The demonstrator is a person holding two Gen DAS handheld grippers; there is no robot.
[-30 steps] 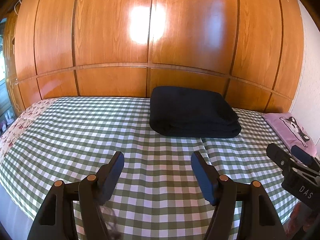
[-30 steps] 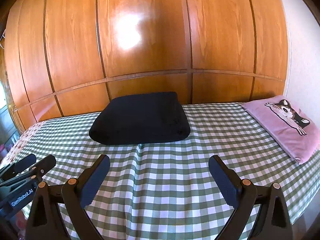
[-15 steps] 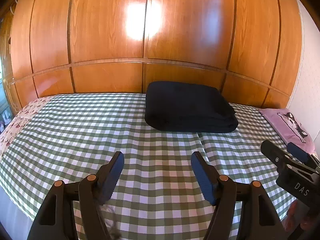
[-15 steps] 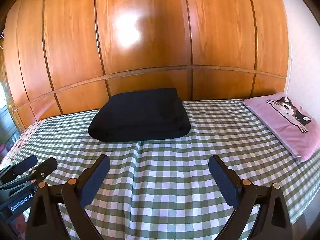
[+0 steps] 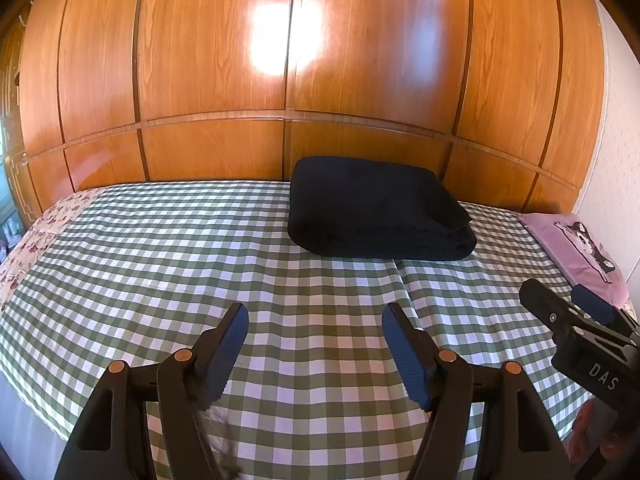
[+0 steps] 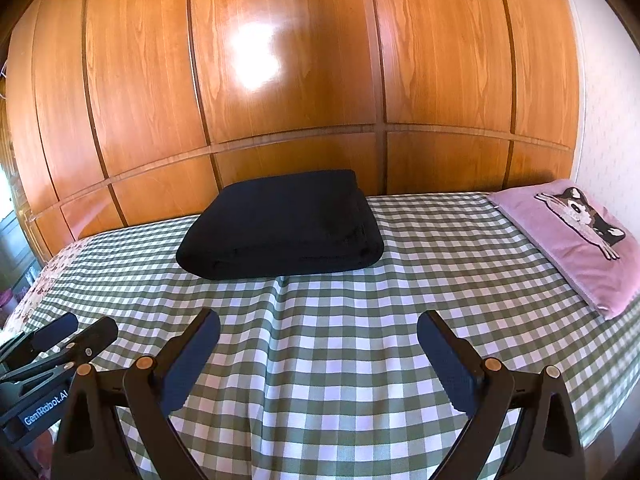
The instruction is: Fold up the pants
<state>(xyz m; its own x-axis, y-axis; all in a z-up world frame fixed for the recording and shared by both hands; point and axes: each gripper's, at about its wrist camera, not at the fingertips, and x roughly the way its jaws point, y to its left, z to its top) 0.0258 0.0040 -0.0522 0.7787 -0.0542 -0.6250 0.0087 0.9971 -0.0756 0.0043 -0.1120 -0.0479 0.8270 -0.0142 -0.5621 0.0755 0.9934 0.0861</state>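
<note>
Your pants (image 5: 376,210) lie in a compact folded bundle on the checked bed (image 5: 168,248), seemingly finished; both left gripper (image 5: 314,344) and right gripper (image 6: 318,354) hover with fingers apart, empty.

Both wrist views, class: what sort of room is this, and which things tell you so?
Most likely a bedroom. A bed under a green checked sheet fills the view, a pink pillow with a cartoon animal lies at its right end, and wooden wardrobe-like panels stand behind it. Folded dark pants rest on the sheet.
</note>
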